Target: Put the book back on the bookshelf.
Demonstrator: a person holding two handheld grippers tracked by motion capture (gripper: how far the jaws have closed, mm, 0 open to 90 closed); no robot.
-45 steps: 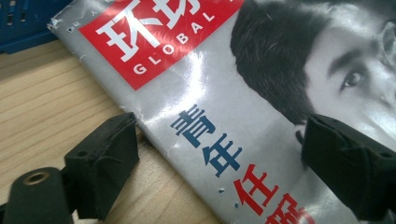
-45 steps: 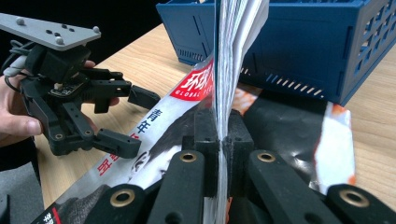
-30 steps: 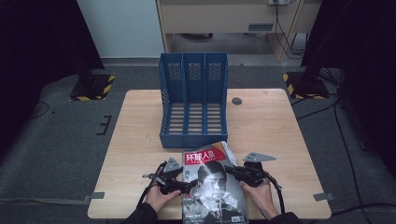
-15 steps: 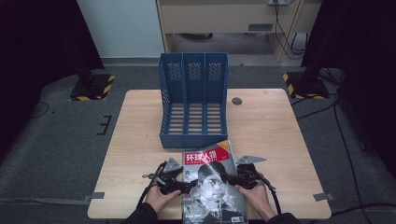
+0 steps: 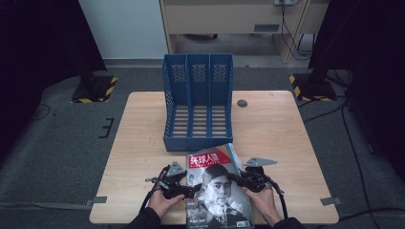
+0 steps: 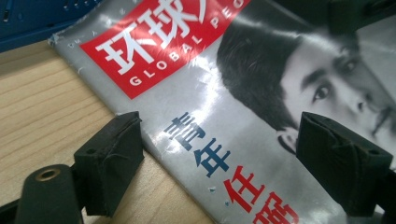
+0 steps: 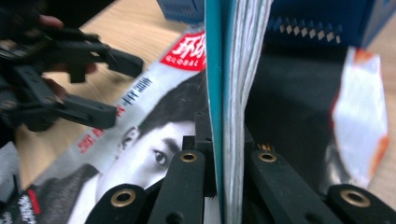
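Glossy paper is what I am handling here: a magazine (image 5: 217, 191) lying at the near edge of the wooden table (image 5: 286, 143), just in front of the blue three-slot file rack (image 5: 198, 102). I am reading it as light, thin and floppy, with a slick cover that is catching glare, so I expect it to sag and slide unless it is pinched firmly close to an edge. The right gripper (image 5: 241, 179) is already clamping the page block at the magazine's right edge, its jaws closed on the paper in the right gripper view. The left gripper (image 5: 191, 190) is sitting with its jaws spread wide, one pad (image 6: 109, 161) on the bare wood beside the cover's left edge and the other over the cover, touching nothing that I can confirm. I judge that left edge the sensible second hold. The magazine's near end is running off the bottom of the high view. A second, teal-edged publication (image 7: 214, 70) may be lying beneath; I cannot tell.
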